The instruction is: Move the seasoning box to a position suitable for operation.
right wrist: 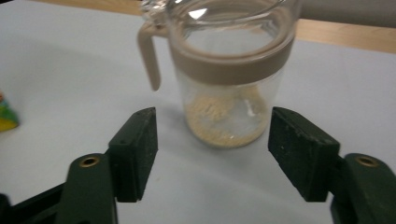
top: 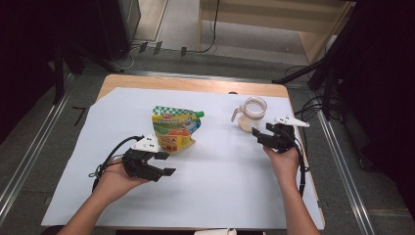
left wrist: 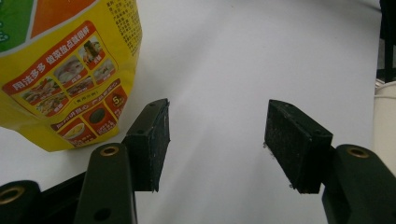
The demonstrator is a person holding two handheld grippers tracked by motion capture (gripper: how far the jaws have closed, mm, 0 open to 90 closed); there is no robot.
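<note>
A yellow food pouch (top: 173, 129) with a green checked top lies on the white sheet, left of centre. My left gripper (top: 165, 163) rests just in front of it, jaws open and empty. In the left gripper view the pouch (left wrist: 60, 70) sits up and to the left of the left gripper (left wrist: 217, 140). A clear glass jar (top: 252, 111) with a beige collar and handle stands at the back right, with some pale powder at its bottom. My right gripper (top: 262, 132) is close in front of it. In the right gripper view the jar (right wrist: 229, 74) stands just beyond the open right gripper (right wrist: 212, 149), untouched.
A white sheet (top: 220, 181) covers most of the wooden table (top: 195, 84). Black stand legs and cables (top: 313, 73) lie off the table's right side. A pale object (left wrist: 385, 112) shows at the right edge of the left gripper view.
</note>
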